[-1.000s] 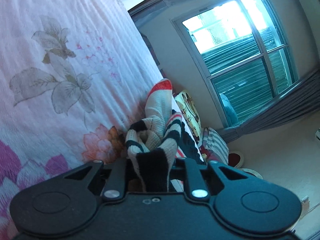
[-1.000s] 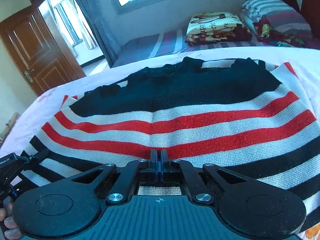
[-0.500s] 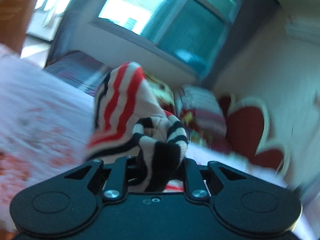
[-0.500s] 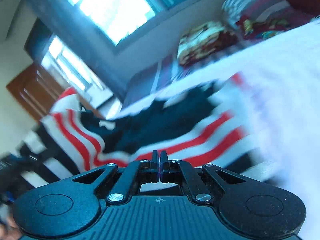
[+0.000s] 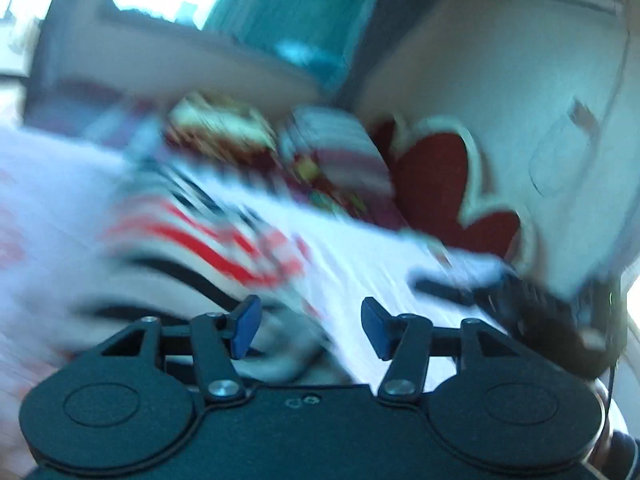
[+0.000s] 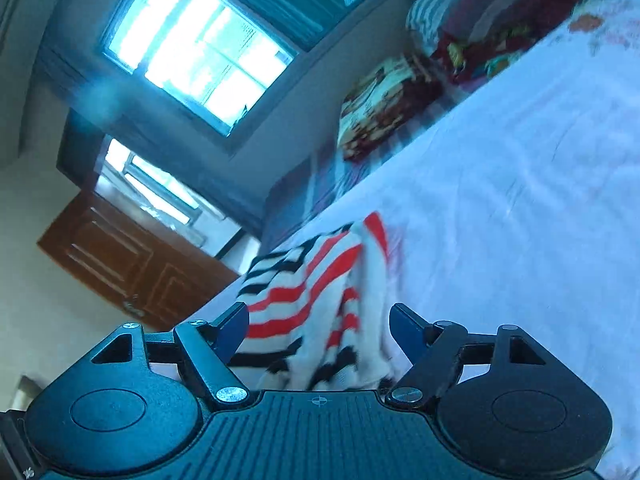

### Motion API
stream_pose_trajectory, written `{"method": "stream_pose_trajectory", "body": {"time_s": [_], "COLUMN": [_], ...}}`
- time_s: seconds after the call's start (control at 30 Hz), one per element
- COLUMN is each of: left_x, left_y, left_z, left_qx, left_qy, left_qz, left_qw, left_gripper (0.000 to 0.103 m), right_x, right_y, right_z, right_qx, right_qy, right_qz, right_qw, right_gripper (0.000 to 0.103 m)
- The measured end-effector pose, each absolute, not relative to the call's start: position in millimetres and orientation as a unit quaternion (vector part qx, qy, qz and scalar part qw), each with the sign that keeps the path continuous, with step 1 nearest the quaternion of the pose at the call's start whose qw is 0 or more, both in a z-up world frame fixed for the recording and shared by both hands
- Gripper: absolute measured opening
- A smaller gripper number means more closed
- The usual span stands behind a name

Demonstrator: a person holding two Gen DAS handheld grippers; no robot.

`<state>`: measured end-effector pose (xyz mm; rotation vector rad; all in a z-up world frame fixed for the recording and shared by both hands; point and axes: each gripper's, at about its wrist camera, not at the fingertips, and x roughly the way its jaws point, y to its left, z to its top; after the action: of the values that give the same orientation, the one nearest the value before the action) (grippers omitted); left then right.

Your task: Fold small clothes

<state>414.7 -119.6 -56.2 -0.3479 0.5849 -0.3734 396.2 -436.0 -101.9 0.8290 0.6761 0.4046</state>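
The striped sweater [image 6: 320, 300], red, white and black, lies bunched on the white floral bedsheet [image 6: 520, 208], just ahead of my right gripper [image 6: 318, 326], which is open and empty. In the blurred left wrist view the sweater [image 5: 192, 240] lies ahead and to the left of my left gripper [image 5: 308, 328], which is open and empty. The right gripper [image 5: 540, 312] shows as a dark blurred shape at the right of that view.
Folded blankets and pillows [image 6: 400, 96] are stacked at the far end of the bed. A red heart-shaped headboard [image 5: 448, 192] stands behind them. A window [image 6: 200, 48] and a wooden door [image 6: 132, 264] are on the far walls.
Both grippers have opened and let go of the sweater, which has dropped onto the bed in a folded bunch. Both cameras swung sharply.
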Motion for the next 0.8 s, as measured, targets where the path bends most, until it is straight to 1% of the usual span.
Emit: {"method": "stream_pose_trajectory", "body": {"time_s": [0.07,0.17,0.3,0.33,0.37,0.4,0.43,0.47,0.53,0.57,0.6,0.63,0.73,0.8], "left_x": [416,431,441,441,439,438,437,438,433,428,429,433,452,459], "left_y": [-86,-48,-35,-35,-35,-37,-33,-29,-22,-16,-13,-11,-14,-17], "left_z": [-55,-70,-88,-94,-100,-106,-109,-110,-106,-104,-102,-100,-100,-96], "left_qx": [-0.173,-0.191,-0.214,-0.214,-0.21,-0.207,-0.21,-0.218,-0.23,-0.235,-0.24,-0.241,-0.218,-0.199], "left_qy": [0.276,0.315,0.341,0.346,0.352,0.357,0.36,0.36,0.342,0.326,0.317,0.319,0.342,0.334], "left_qz": [-0.124,-0.074,-0.064,-0.063,-0.063,-0.062,-0.061,-0.062,-0.067,-0.071,-0.074,-0.075,-0.087,-0.107], "left_qw": [0.937,0.927,0.913,0.911,0.91,0.909,0.907,0.905,0.909,0.913,0.915,0.914,0.91,0.915], "left_gripper": [0.056,0.055,0.054,0.054,0.054,0.054,0.054,0.055,0.054,0.056,0.056,0.056,0.054,0.053], "right_x": [401,404,416,419,422,424,427,431,437,440,441,441,426,409], "right_y": [-428,-410,-387,-381,-376,-371,-365,-359,-346,-339,-333,-327,-301,-299], "right_z": [-107,-116,-125,-127,-127,-127,-127,-127,-124,-124,-123,-122,-103,-86], "right_qx": [0.405,0.425,0.408,0.404,0.397,0.388,0.374,0.356,0.313,0.295,0.277,0.252,0.131,0.101], "right_qy": [0.347,0.384,0.429,0.435,0.438,0.439,0.443,0.444,0.445,0.443,0.442,0.436,0.376,0.312], "right_qz": [0.206,0.221,0.21,0.209,0.207,0.205,0.201,0.193,0.176,0.171,0.167,0.164,0.179,0.201], "right_qw": [0.82,0.789,0.778,0.777,0.78,0.784,0.79,0.799,0.82,0.829,0.837,0.848,0.9,0.923], "right_gripper": [0.077,0.077,0.077,0.074,0.068,0.057,0.052,0.048,0.048,0.048,0.044,0.026,0.024,0.024]}}
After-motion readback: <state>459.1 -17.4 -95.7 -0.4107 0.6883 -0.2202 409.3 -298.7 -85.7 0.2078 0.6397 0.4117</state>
